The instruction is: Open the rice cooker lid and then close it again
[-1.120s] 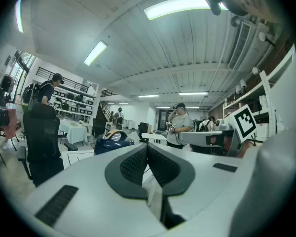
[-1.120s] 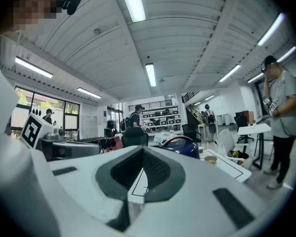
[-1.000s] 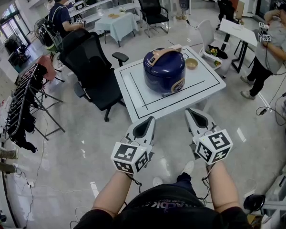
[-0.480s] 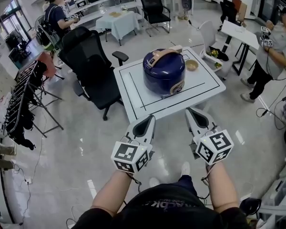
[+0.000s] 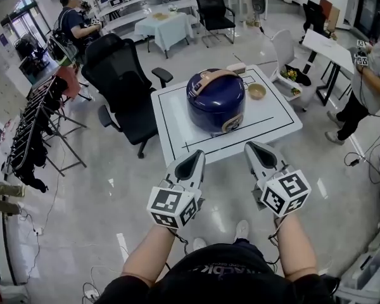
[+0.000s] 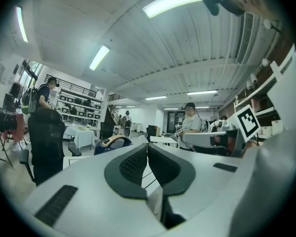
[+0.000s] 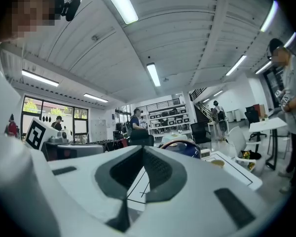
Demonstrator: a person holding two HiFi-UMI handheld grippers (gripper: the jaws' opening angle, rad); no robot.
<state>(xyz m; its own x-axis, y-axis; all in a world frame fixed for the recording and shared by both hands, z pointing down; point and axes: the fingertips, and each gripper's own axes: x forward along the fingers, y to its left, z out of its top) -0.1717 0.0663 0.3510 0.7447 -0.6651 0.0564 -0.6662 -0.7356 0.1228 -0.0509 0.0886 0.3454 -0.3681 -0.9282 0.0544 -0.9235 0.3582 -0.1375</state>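
A dark blue rice cooker [image 5: 216, 100] with a tan carrying handle stands lid-down in the middle of a white square table [image 5: 278, 116]. Its top peeks over the jaws as the rice cooker [image 6: 108, 145] in the left gripper view and the rice cooker [image 7: 183, 147] in the right gripper view. My left gripper [image 5: 197, 155] and right gripper [image 5: 251, 147] are both shut and empty, held side by side just short of the table's near edge, pointing level at the cooker.
A small bowl [image 5: 257, 91] sits on the table right of the cooker. A black office chair [image 5: 117, 87] stands at the table's left. A person [image 5: 370, 75] stands at the far right by another table, another person [image 5: 73, 24] at the back left. Racks line the left.
The table and cooker have come nearer and lower in the head view as I moved toward them. Both grippers stay shut.
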